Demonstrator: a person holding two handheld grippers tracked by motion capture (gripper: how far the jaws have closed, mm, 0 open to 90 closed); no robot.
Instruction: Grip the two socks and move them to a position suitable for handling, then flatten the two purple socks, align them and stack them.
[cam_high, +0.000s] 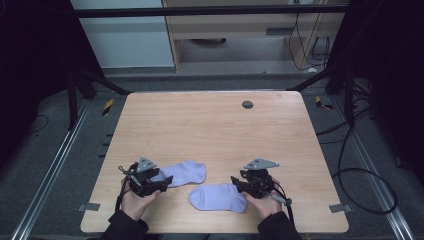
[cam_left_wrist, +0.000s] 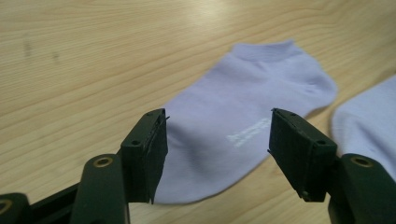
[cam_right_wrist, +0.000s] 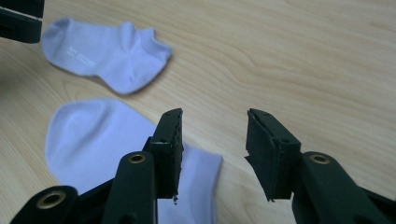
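hidden: far sock (cam_high: 184, 173) toe under left gripper (cam_high: 161, 184), near sock (cam_high: 218, 197) cuff end under right gripper (cam_high: 239, 186); its print too blurred to read | material: soft lilac knit, rounded toes, ribbed cuff; surface (cam_high: 210, 125) pale wood grain | place: near sock just right of far sock, apart | grippers: both spread, nothing pinched

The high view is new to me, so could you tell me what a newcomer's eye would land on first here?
Two pale lilac socks lie flat on the near part of the wooden table, apart from each other: the left sock a little farther back, the right sock nearer the person. The left gripper sits at the left sock's toe end and the right gripper by the right sock's cuff, both with jaws open and holding nothing.
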